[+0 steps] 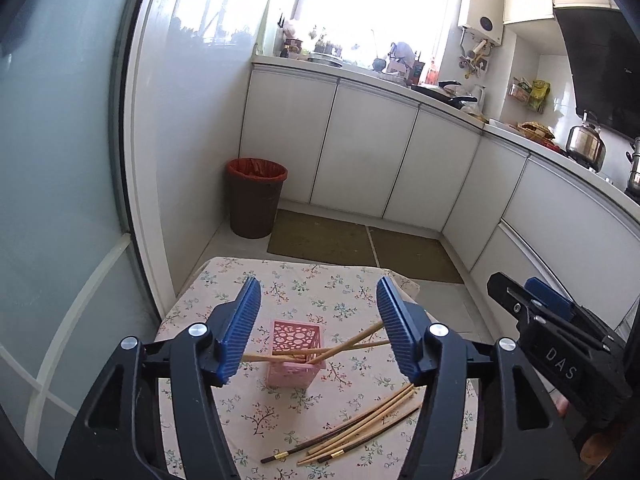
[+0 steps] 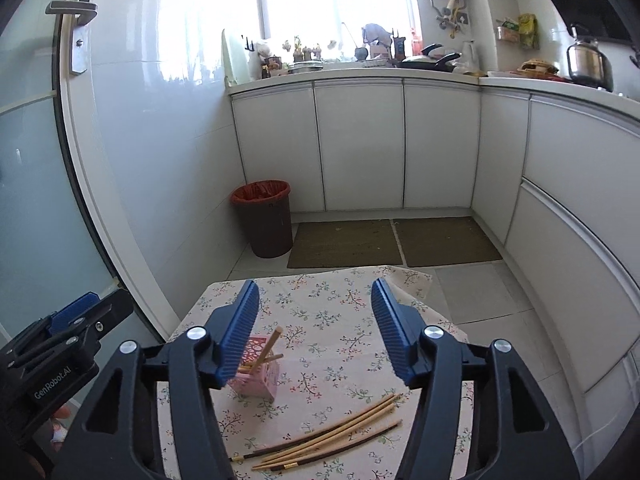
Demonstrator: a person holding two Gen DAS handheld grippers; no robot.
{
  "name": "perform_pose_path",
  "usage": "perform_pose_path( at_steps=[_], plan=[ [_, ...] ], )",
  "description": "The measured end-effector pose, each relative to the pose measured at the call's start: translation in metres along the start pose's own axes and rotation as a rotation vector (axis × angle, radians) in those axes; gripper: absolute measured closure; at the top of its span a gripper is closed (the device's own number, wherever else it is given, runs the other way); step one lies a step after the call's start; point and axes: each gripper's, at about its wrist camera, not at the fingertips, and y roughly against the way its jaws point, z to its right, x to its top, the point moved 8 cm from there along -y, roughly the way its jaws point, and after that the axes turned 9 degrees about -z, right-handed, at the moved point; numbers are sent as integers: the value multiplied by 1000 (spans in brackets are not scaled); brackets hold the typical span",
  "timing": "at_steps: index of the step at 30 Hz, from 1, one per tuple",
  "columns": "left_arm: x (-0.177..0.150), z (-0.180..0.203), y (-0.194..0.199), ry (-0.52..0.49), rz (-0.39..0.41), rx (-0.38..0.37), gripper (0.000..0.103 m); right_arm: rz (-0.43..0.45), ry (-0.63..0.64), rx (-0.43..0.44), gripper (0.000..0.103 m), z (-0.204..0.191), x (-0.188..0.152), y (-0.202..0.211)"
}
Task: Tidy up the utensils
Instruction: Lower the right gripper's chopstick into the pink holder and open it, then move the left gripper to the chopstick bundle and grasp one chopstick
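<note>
Standing near the middle of a small table draped in a floral tablecloth [image 1: 320, 292], a square pink holder [image 1: 297, 356] of perforated plastic shows round cut-outs in its walls. Several pale wooden chopsticks in the holder [image 1: 352, 342] lean out over its rim, splaying toward both sides. Nearer the camera, loose chopsticks [image 1: 356, 428] lie in a slim fanned bundle on the cloth, well apart from the holder; some are light bamboo, others dark with small gold bands near their ends.

Ribbed blue pads line both grippers, set in black frames with silver bolts. In the left wrist view the left finger covers one chopstick's end, and the right finger hides the far tips of the loose bundle. In the right wrist view the holder [image 2: 258, 374] is partly hidden behind the left pad. How many sticks sit inside cannot be counted.

Poised above the table, the left gripper [image 1: 318, 328] points down and forward with its jaws spread wide around nothing, framing the holder. Likewise tilted, the right gripper [image 2: 316, 330] has its jaws wide apart and empty, over bare cloth just right of the holder, with the loose bundle [image 2: 328, 436] below it. Each gripper shows at the other view's edge, side by side.
</note>
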Motion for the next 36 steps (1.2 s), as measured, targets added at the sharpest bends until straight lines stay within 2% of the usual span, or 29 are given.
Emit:
perform_pose_path(
  at_steps=[2, 4, 8, 10, 17, 20, 22, 27, 32, 34, 36],
  plan=[
    [-4, 5, 3, -8, 1, 2, 39, 12, -15, -31, 27, 9, -6, 5],
    [-9, 9, 4, -14, -1, 6, 34, 13, -27, -57, 23, 16, -10, 8],
    [-19, 17, 4, -30, -20, 9, 31, 10, -54, -99, 15, 34, -19, 12],
    [-23, 21, 5, -35, -21, 15, 25, 15, -75, -117, 11, 45, -24, 14],
    [-41, 30, 4, -44, -42, 23, 12, -24, -131, -124, 7, 74, -47, 16],
    [-55, 35, -7, -65, -90, 31, 8, -59, -164, -129, 7, 89, -65, 11],
    [-66, 38, -18, -76, -133, 33, 7, -92, -198, -139, 7, 105, -83, 6],
    [-115, 54, -61, -155, -348, 1, 7, -213, -334, -187, 7, 162, -139, -16],
    [-176, 79, -102, -301, -552, -1, 7, -340, -559, -242, 7, 234, -196, -31],
    [-197, 93, -115, -357, -620, -8, 7, -397, -712, -183, 7, 252, -212, -39],
    [-209, 108, -130, -413, -666, -14, 7, -430, -801, -148, 7, 263, -225, -43]
  ],
)
